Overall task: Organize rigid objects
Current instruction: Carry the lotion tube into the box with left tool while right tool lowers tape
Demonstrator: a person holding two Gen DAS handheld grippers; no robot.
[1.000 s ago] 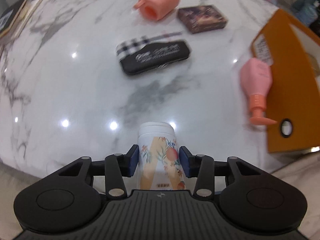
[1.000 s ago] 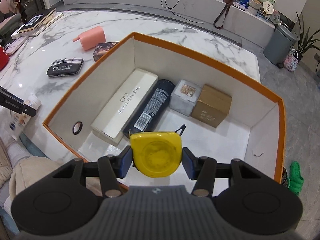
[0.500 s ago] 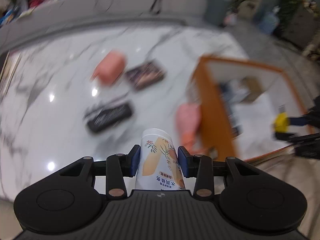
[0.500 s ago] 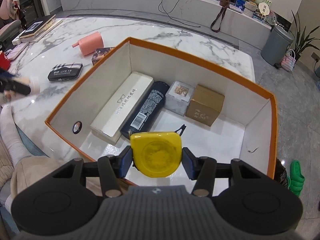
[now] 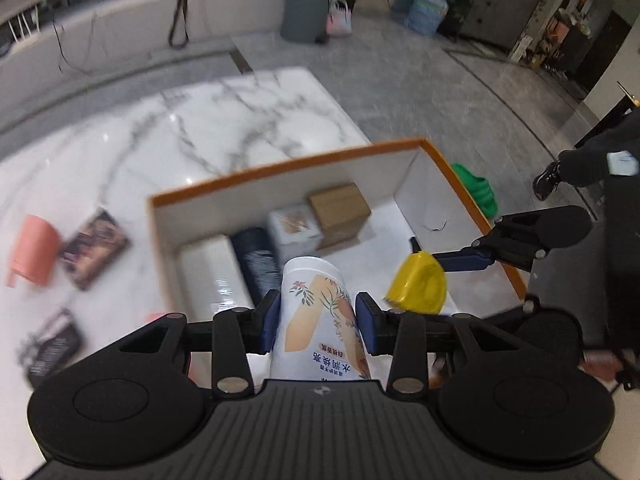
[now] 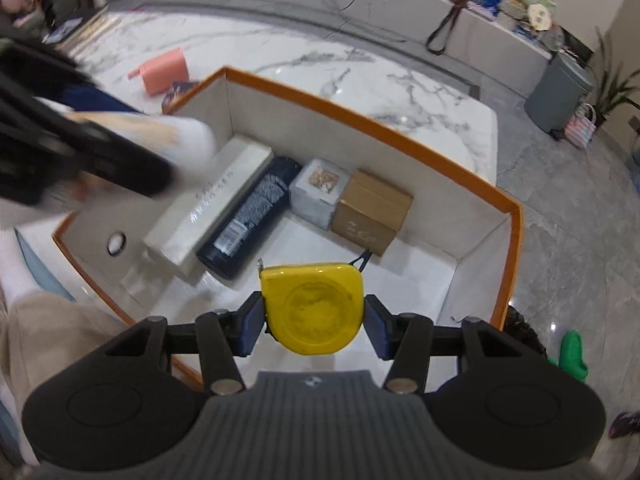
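Note:
My left gripper (image 5: pixel 317 322) is shut on a white floral bottle (image 5: pixel 318 320) and holds it above the near left part of the orange box (image 5: pixel 280 166). My right gripper (image 6: pixel 314 322) is shut on a yellow tape measure (image 6: pixel 312 306) over the near side of the same box (image 6: pixel 360 110). Inside lie a long white case (image 6: pixel 212 204), a dark can (image 6: pixel 250 216), a grey cube (image 6: pixel 320 190) and a brown carton (image 6: pixel 372 210). The left gripper with the bottle (image 6: pixel 176 136) shows blurred at the left of the right wrist view.
On the marble table (image 5: pixel 200 128) left of the box lie a pink holder (image 5: pixel 34 250), a dark patterned box (image 5: pixel 94 248) and a black case (image 5: pixel 50 346). Green slippers (image 5: pixel 476 188) and a person's dark shoe (image 5: pixel 548 180) are on the floor beyond.
My left gripper has swung right from the open tabletop, carrying the bottle up over the box. My right gripper with the tape measure has shifted slightly.

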